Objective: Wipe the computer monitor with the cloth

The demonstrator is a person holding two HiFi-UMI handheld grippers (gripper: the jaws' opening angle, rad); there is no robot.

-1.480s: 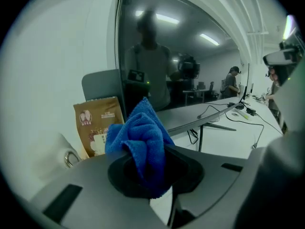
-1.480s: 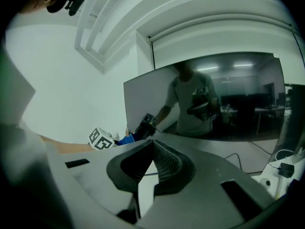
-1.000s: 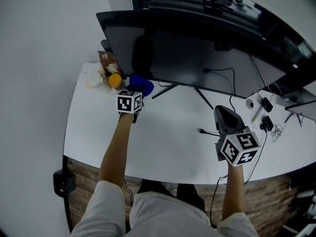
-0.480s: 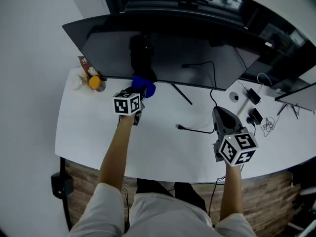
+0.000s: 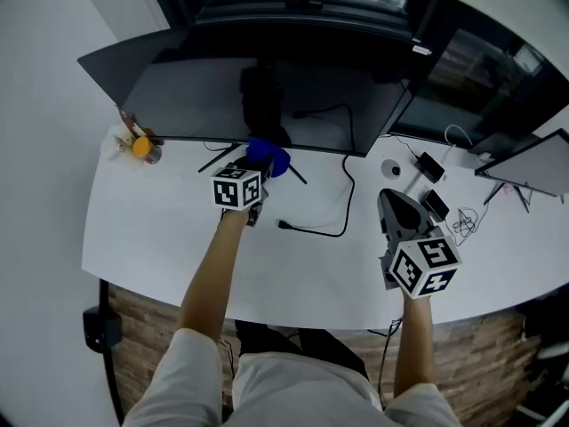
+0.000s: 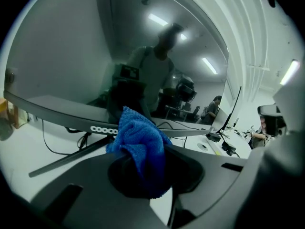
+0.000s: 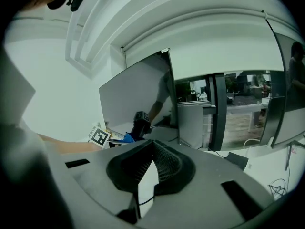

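Note:
A wide dark computer monitor (image 5: 267,96) stands at the back of the white desk (image 5: 151,238). My left gripper (image 5: 255,174) is shut on a bunched blue cloth (image 5: 268,157), held right at the monitor's lower edge near its stand. In the left gripper view the cloth (image 6: 140,140) bulges out of the gripper (image 6: 143,173) in front of the screen (image 6: 95,56); I cannot tell if they touch. My right gripper (image 5: 392,205) hovers over the desk's right part, shut on nothing. The right gripper view shows this gripper (image 7: 151,149) facing the monitor (image 7: 136,97) from the side.
A black cable (image 5: 324,225) loops across the desk between the two grippers. Small items with an orange ball (image 5: 140,146) sit at the far left. A second screen (image 5: 529,163) and small devices (image 5: 431,194) with wires lie at the right. The stand's legs (image 5: 216,158) spread under the monitor.
My left gripper has carried the cloth to the right along the monitor's lower edge, away from the orange ball. The right gripper and the head view have shifted right as well.

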